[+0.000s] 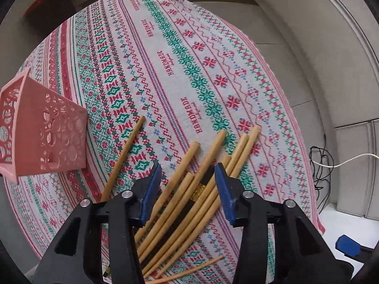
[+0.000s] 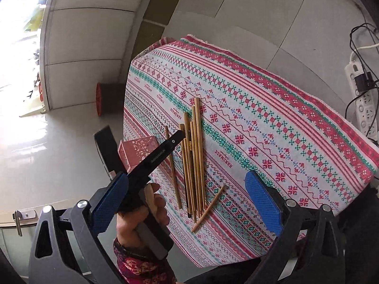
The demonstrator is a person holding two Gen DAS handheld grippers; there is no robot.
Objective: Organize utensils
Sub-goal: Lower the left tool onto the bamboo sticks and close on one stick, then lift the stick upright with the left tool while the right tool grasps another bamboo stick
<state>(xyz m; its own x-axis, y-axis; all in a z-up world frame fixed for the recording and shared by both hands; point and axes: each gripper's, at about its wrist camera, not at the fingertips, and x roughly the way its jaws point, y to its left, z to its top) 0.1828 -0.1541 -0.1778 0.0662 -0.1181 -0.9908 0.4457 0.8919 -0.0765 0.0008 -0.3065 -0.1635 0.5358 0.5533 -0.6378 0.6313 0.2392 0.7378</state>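
Observation:
Several wooden chopsticks (image 1: 189, 189) lie in a loose bundle on the patterned tablecloth, with one dark chopstick (image 1: 201, 187) among them. My left gripper (image 1: 188, 172) is open, its blue pads straddling the bundle just above it. One chopstick (image 1: 125, 153) lies apart to the left, and a thin one (image 1: 189, 269) lies near the front edge. A pink perforated holder (image 1: 45, 127) stands at the left. In the right wrist view the bundle (image 2: 193, 158), the holder (image 2: 137, 151) and the left gripper (image 2: 175, 139) show. My right gripper (image 2: 187, 201) is open, high above the table.
The tablecloth (image 2: 272, 127) covers a small table with edges close on all sides. A power strip (image 2: 362, 99) with cables lies on the floor at the right. A dark stool (image 2: 106, 99) stands beyond the table. The person's hand (image 2: 142, 213) holds the left gripper.

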